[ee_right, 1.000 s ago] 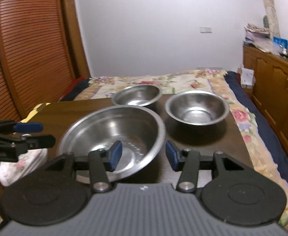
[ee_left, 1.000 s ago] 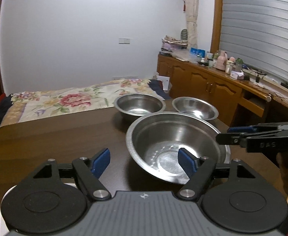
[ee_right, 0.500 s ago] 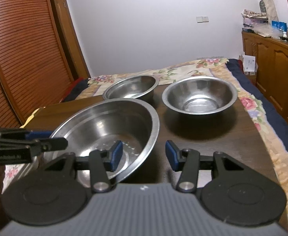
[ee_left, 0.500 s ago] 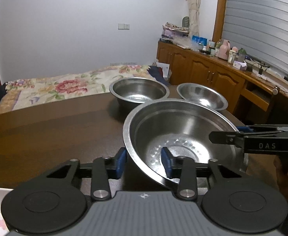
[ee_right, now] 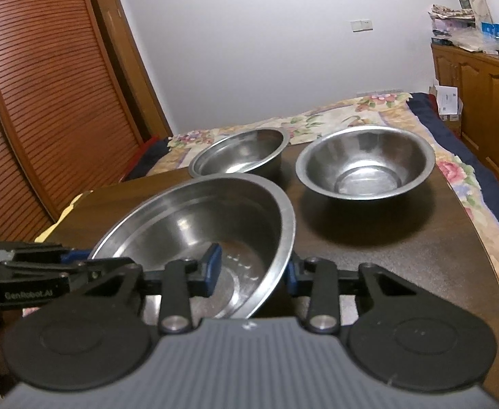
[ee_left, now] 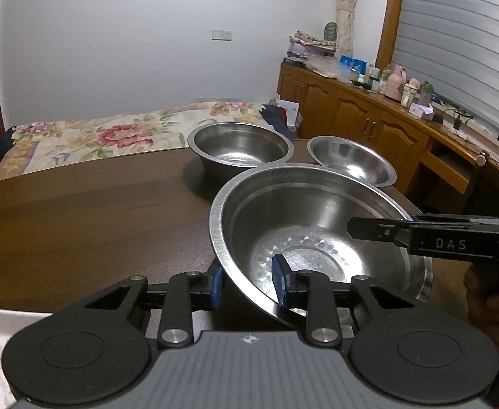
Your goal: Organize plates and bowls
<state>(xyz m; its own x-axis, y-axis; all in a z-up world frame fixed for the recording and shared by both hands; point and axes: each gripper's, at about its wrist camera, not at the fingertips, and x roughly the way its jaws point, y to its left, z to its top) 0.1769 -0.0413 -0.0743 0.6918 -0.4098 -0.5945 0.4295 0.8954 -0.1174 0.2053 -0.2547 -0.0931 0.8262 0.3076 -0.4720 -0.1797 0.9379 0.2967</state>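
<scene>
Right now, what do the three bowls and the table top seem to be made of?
The large bowl, the deep bowl and the small bowl look like stainless steel, polished: grey, mirror-like, with bright reflections inside. The table top looks like dark wood or a wood-look veneer, semi-gloss: brown grain streaks and a soft sheen; which of the two I cannot tell.

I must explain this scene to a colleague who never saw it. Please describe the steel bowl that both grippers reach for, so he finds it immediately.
On the dark wooden table stand three steel bowls. Two smaller ones sit at the far edge, by the bed. The large bowl is nearest: widest, shallowest, dimpled bottom, tilted, its rim between the closing fingers of both grippers.
</scene>
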